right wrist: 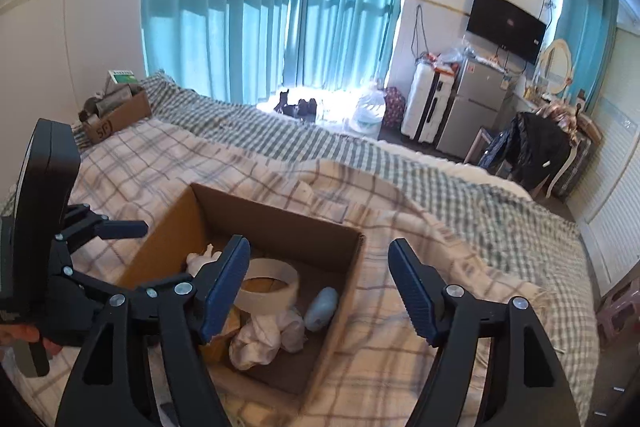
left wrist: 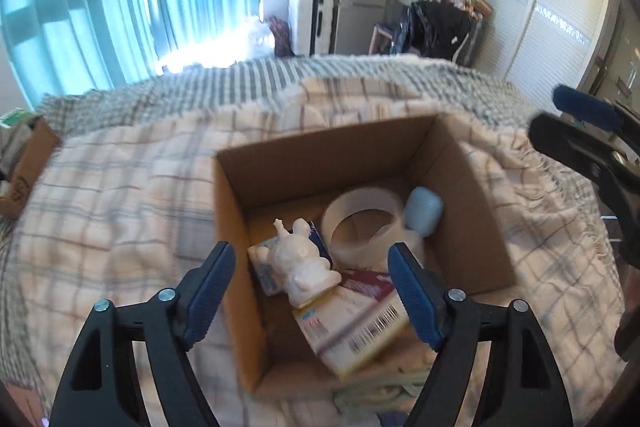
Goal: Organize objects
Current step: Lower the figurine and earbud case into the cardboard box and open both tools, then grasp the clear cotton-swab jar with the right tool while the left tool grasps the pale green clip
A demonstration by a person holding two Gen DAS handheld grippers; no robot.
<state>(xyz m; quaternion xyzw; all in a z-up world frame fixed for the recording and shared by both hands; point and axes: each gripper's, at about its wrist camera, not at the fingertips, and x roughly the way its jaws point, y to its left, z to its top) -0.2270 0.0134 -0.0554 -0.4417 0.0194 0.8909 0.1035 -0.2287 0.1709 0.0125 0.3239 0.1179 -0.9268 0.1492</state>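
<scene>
At the far left edge of the bed (right wrist: pixel 248 163), a small brown cardboard carton (right wrist: pixel 116 115) stuffed with odds and ends sits well apart from your work, so it looks like a second sorting spot or a source you are not using now. Your left gripper (left wrist: pixel 312 291) hovers over the near left corner of the open brown cardboard box (left wrist: pixel 472 187), jaws spread wide and holding nothing, which suggests it is free for the next pick. Inside the box, the white plaster animal figurine (left wrist: pixel 300 263) lies on a stack of flat printed packets (left wrist: pixel 360 327) near the left wall, propped up because the packets give it a bed. Further right, the wide roll of clear tape (left wrist: pixel 360 223) lies flat on the floor of the box, and the pale blue rounded case (left wrist: pixel 424 215) leans against the right wall, tucked into the gap the roll leaves. A crumpled white cloth (right wrist: pixel 264 339) fills the near side. Your right gripper (right wrist: pixel 320 287) hangs above the box's right rim, jaws also wide and empty.
</scene>
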